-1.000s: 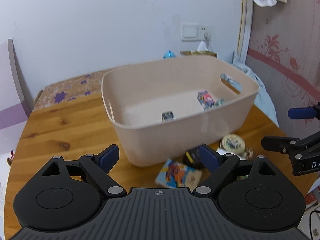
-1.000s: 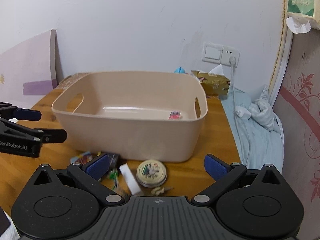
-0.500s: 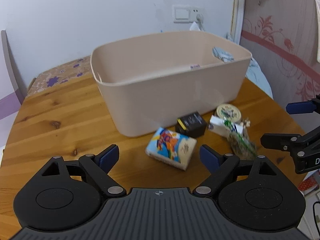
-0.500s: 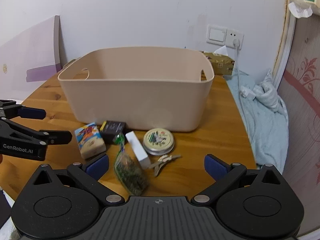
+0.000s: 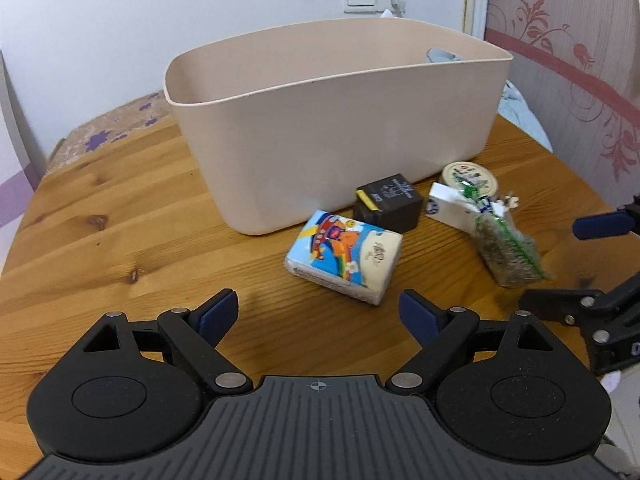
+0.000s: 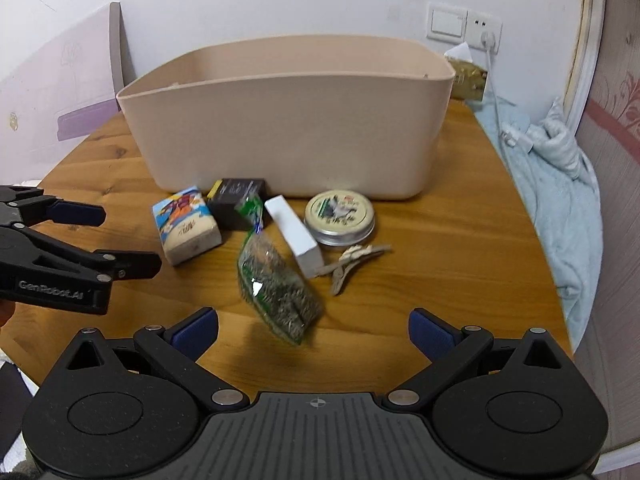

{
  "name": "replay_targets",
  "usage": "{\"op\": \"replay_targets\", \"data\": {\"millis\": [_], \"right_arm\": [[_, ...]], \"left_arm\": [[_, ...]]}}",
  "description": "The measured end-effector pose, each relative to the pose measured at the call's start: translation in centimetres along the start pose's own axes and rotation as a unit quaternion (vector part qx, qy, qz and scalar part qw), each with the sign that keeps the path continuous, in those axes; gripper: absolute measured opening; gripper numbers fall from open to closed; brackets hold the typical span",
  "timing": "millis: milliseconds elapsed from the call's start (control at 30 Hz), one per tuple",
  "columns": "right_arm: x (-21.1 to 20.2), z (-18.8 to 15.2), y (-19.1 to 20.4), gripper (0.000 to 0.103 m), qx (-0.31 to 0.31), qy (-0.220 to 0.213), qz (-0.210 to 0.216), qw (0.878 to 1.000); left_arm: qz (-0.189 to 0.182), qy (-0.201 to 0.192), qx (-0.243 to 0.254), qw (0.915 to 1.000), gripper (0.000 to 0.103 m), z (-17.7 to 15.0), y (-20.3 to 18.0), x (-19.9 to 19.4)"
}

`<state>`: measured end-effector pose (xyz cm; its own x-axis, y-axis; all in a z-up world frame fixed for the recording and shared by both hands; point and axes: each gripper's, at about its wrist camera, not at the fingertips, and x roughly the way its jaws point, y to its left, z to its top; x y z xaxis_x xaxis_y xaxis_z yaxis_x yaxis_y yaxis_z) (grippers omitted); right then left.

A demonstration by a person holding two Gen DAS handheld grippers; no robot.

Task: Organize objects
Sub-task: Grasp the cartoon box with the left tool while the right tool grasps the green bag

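A beige plastic bin (image 5: pixel 336 120) (image 6: pixel 288 120) stands on the round wooden table (image 5: pixel 120 216). In front of it lie a colourful tissue pack (image 5: pixel 344 262) (image 6: pixel 186 224), a black box (image 5: pixel 388 202) (image 6: pixel 238 196), a white box (image 5: pixel 450 206) (image 6: pixel 294 236), a round tin (image 5: pixel 470 174) (image 6: pixel 340 218), a green packet of seeds (image 5: pixel 508 252) (image 6: pixel 276 284) and a pale hair clip (image 6: pixel 356 262). My left gripper (image 5: pixel 320 314) is open and empty, just short of the tissue pack. My right gripper (image 6: pixel 314 330) is open and empty, just short of the packet.
A wall with a switch and socket (image 6: pixel 462 26) is behind the table. A tissue box (image 6: pixel 466 76) sits at the back right. Light blue bedding (image 6: pixel 556 184) lies beyond the table's right edge. A purple-patterned board (image 6: pixel 60 92) leans at the left.
Both grippers have dropped lower and pulled back from the bin. The bin's inside has gone out of sight and the objects in front of it have come into full view.
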<state>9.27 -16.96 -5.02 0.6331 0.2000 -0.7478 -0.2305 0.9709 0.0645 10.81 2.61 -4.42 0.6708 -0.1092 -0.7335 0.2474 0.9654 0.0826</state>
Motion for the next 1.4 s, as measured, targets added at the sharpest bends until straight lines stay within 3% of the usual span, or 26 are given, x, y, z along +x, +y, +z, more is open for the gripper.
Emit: {"op": "replay_targets", "data": {"millis": [67,267,533,800,933,1100,1233,1267,1333,1400], "right_arm": [[0.3,-0.2,0.0,0.103,0.006,0.002,0.008,1.000],[1.3,-0.6,-0.2,0.090,0.028,0.012,0.019,0.999],[1.8,0.1,0.3,0.081,0.026,0.004,0.004,1.000],[1.9,0.4,1.1,0.065,0.017,0.005,-0.016,1.000],[1.6,0.3,1.0,0.054,0.019,0.004,-0.021,1.000],[1.3,0.2,0.7,0.039,0.020,0.003,-0.023,1.000],[1.6,0.4,0.4,0.038,0.018,0.002,-0.018,1.000],[1.7,0.4,0.5,0.049,0.014,0.003,-0.018,1.000],[1.8,0.3,0.6,0.048,0.010,0.002,-0.020,1.000],[1.8,0.4,0.7,0.039,0.006,0.000,-0.019,1.000]], "left_arm": [[-0.002,-0.002,-0.002,1.0000,0.089,-0.2,0.2,0.4],[-0.016,-0.005,-0.014,0.9997,0.089,-0.5,1.0,1.4],[-0.039,-0.010,-0.026,0.9989,0.089,-0.4,1.6,2.7],[-0.040,-0.023,-0.007,0.9989,0.090,0.3,1.2,3.8],[-0.030,-0.017,-0.024,0.9991,0.089,0.7,1.3,4.2],[-0.032,-0.027,-0.019,0.9989,0.075,0.5,1.1,3.9],[-0.037,-0.027,-0.011,0.9989,0.070,0.5,1.0,3.8],[-0.037,-0.027,-0.011,0.9989,0.070,0.5,1.0,3.8],[-0.038,-0.027,-0.012,0.9988,0.068,0.5,1.0,3.7],[-0.037,-0.028,-0.011,0.9989,0.067,0.5,0.9,3.7]]}}
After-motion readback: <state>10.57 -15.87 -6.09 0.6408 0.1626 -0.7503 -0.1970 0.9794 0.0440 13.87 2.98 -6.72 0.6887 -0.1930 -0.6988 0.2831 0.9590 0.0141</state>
